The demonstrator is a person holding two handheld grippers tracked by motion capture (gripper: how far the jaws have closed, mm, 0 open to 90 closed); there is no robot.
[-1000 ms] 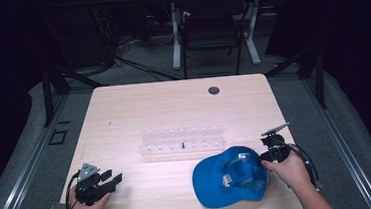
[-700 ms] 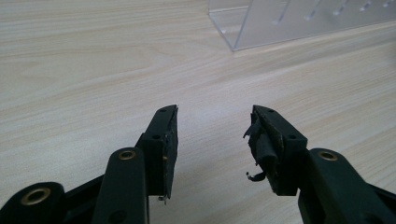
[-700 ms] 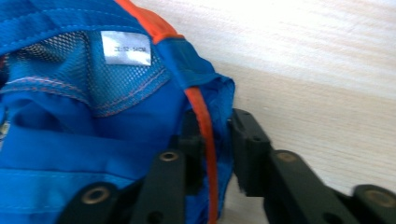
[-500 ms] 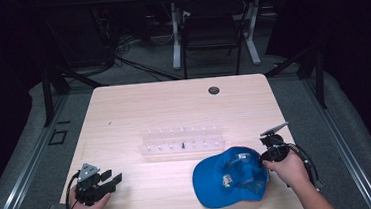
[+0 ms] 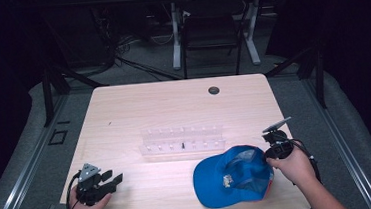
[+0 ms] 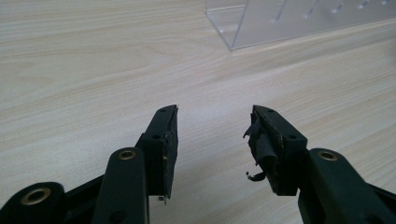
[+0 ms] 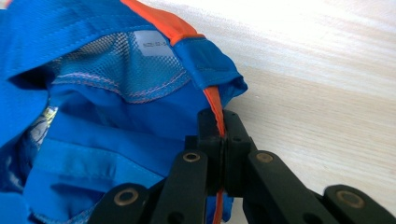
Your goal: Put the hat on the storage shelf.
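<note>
A blue cap (image 5: 232,176) with orange trim lies near the table's front right edge, its inside mesh facing up. My right gripper (image 5: 272,150) is at the cap's right rim, jaws shut on the orange edge band (image 7: 215,109) of the blue cap (image 7: 93,93). My left gripper (image 5: 112,180) rests at the front left of the table, open, with nothing between its worn fingertips (image 6: 166,140). The left gripper (image 6: 212,135) points over bare wood toward the clear rack's corner.
A clear acrylic rack (image 5: 182,140) with small pegs stands across the middle of the wooden table (image 5: 173,105); its corner (image 6: 261,23) is ahead of the left gripper. A round cable hole (image 5: 214,90) is at the back. A chair and desk legs stand beyond the table.
</note>
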